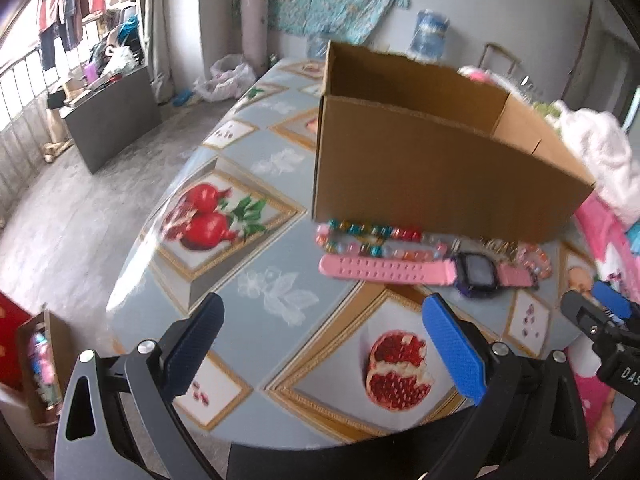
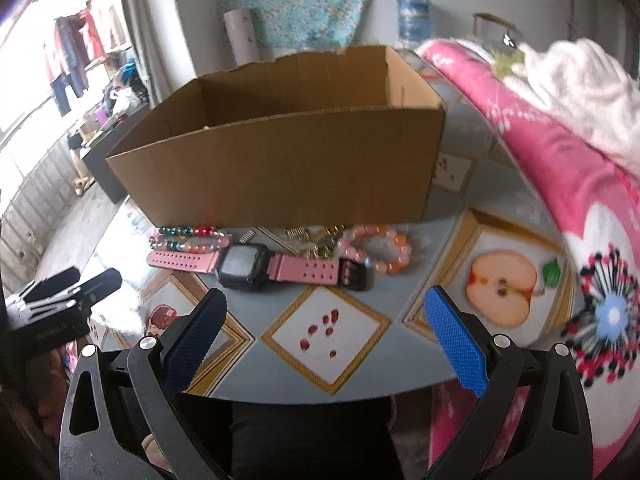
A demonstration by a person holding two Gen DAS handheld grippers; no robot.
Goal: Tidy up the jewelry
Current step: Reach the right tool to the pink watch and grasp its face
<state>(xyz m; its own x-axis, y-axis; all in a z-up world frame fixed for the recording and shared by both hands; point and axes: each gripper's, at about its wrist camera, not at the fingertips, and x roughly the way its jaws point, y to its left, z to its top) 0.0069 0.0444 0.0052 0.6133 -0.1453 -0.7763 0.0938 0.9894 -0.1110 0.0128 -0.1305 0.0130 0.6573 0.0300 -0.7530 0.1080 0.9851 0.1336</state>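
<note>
2 grippers hover over the near edge of the table (image 2: 360,240), both spread wide and holding nothing, so we judge the first pick has not begun. the jewelry lies in a row just in front of the cardboard box (image 2: 280,160): a multicoloured bead bracelet (image 2: 188,238) at the left, a pink-strapped watch (image 2: 256,266) in the middle, a pink and orange bead bracelet (image 2: 378,250) at the right, and some small gold pieces (image 2: 304,234) close against the box wall, too blurred for us to name. we would start with the watch, since it lies nearest; its left strap touches the multicoloured beads, so we should close across the strap clear of them, or across the dark case, to avoid dragging the bracelet along. it lies flat, so the fingers must come down low and steep onto the tablecloth. the box wall stands tall, so we must lift well clear before moving over the rim. our right gripper (image 2: 326,340) points at the watch, held level and short of it. our left gripper (image 1: 320,344) sits further left, aimed at the box's left corner, with the watch (image 1: 432,272) off to its right.
</note>
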